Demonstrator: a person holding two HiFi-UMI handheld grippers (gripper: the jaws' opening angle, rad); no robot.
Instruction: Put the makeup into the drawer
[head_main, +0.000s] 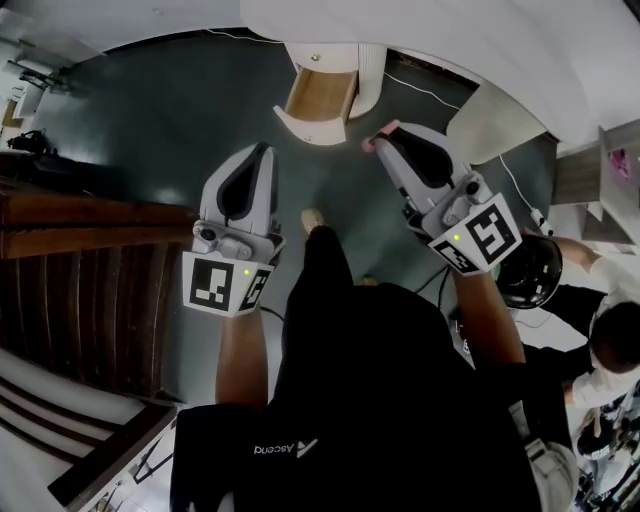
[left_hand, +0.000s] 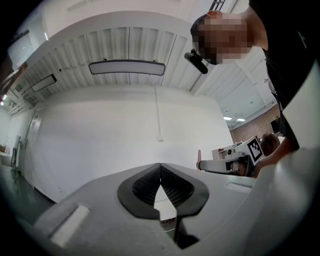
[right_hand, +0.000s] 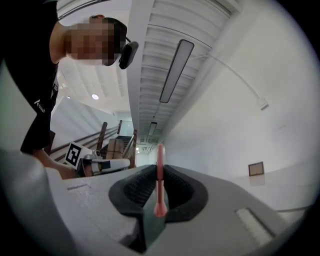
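The makeup is a thin pink stick (right_hand: 159, 180) clamped upright between the black pads of my right gripper (right_hand: 159, 172), which is shut on it. In the head view its pink tip (head_main: 384, 135) pokes out past the right gripper (head_main: 393, 141), held in the air to the right of the open wooden drawer (head_main: 318, 97) of a small white cabinet. My left gripper (head_main: 262, 152) hovers left of the drawer, pads pressed together with nothing between them (left_hand: 160, 176). Both gripper views point up at walls and ceiling.
A dark wooden staircase (head_main: 80, 270) fills the left side. White curved furniture (head_main: 495, 120) and cables (head_main: 420, 90) lie right of the drawer. Another person (head_main: 600, 310) and a black helmet-like object (head_main: 527, 270) are at the right edge.
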